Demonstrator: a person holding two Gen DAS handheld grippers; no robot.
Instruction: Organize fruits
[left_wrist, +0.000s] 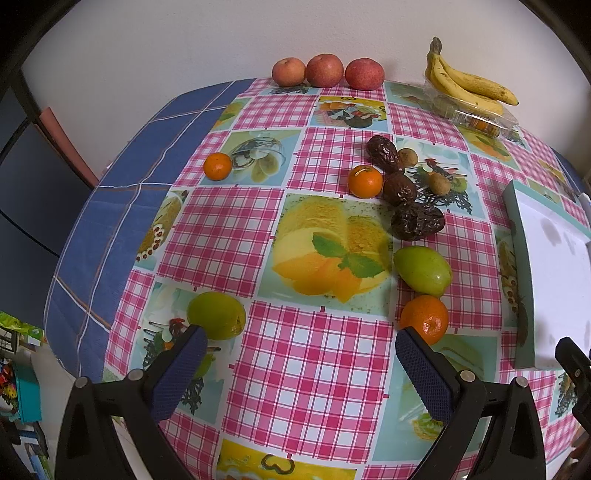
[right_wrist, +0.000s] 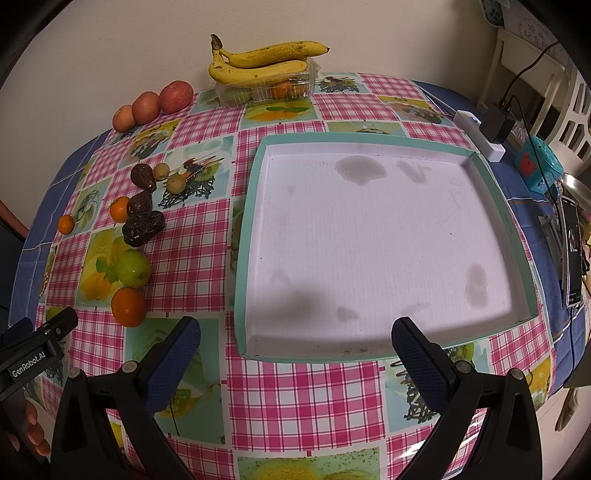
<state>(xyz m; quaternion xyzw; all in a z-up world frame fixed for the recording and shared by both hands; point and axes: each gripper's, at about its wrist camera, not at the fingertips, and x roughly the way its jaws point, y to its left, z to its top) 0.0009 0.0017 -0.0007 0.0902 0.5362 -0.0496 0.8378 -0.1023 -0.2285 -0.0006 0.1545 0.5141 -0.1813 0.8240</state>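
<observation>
While both grippers, left (left_wrist: 299, 354) & right (right_wrist: 295, 347), hang wide apart w/ nothing held, fruit sits beside tray (right_wrist: 255, 184).

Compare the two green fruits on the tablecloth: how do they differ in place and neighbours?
The right green fruit lies beside an orange mandarin and near the dark dates; the left green fruit lies alone, just ahead of the left gripper's left finger. The left one shows a yellowish patch. Both are oval, glossy and ungripped.
</observation>
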